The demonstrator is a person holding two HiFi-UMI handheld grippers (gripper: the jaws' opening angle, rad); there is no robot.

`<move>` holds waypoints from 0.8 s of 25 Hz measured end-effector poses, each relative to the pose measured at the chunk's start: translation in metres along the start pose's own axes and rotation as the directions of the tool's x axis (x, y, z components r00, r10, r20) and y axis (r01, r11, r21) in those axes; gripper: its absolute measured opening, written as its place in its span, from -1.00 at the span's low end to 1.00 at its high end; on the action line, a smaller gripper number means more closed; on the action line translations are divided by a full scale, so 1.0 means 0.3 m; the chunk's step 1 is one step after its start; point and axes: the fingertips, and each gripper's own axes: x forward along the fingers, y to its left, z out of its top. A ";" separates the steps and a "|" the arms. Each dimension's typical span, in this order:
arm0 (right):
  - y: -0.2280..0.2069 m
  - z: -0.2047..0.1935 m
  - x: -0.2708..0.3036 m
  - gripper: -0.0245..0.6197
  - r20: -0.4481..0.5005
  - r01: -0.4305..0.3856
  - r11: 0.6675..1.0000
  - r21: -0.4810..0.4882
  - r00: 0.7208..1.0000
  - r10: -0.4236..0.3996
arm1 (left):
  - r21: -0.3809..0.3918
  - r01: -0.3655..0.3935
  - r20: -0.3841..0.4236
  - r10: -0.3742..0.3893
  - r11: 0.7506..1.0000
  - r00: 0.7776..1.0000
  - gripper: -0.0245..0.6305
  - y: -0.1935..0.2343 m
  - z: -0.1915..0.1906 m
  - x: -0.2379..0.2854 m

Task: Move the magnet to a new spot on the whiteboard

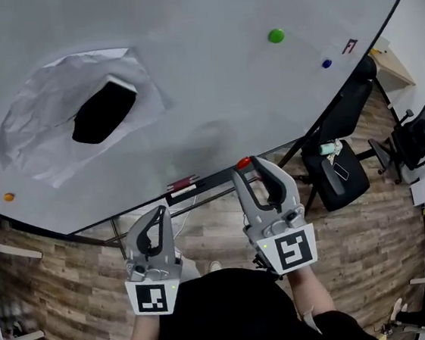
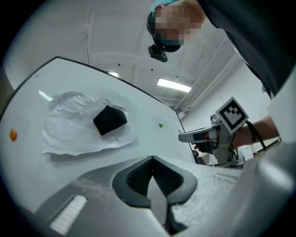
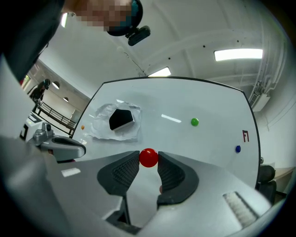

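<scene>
A round red magnet (image 3: 148, 157) sits between the fingertips of my right gripper (image 3: 148, 158), which is shut on it; in the head view the red magnet (image 1: 243, 163) shows at the tip of the right gripper (image 1: 246, 166), near the lower edge of the whiteboard (image 1: 211, 89). My left gripper (image 2: 151, 159) is shut with nothing in it, held back from the board; in the head view the left gripper (image 1: 159, 213) sits below the board's edge. A green magnet (image 1: 276, 35), a blue magnet (image 1: 326, 62) and an orange magnet (image 1: 8, 197) stick to the board.
A crumpled sheet of white paper (image 1: 54, 119) with a black eraser (image 1: 104, 111) on it hangs at the board's left. A small red mark (image 1: 348, 45) is drawn near the blue magnet. An office chair (image 1: 422, 134) and a black bag (image 1: 343, 177) stand on the wooden floor at the right.
</scene>
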 end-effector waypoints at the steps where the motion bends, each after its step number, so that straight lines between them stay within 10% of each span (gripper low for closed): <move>1: 0.000 -0.003 -0.009 -0.53 0.000 -0.005 1.000 0.004 1.000 0.005 | 0.002 -0.009 -0.004 0.009 1.000 1.000 -0.92 -0.003 0.001 -0.008; 20: 0.037 -0.066 -0.167 -0.53 -0.009 -0.102 0.993 0.065 0.995 0.103 | 0.046 -0.152 -0.045 0.154 0.987 0.987 -0.92 -0.067 0.023 -0.148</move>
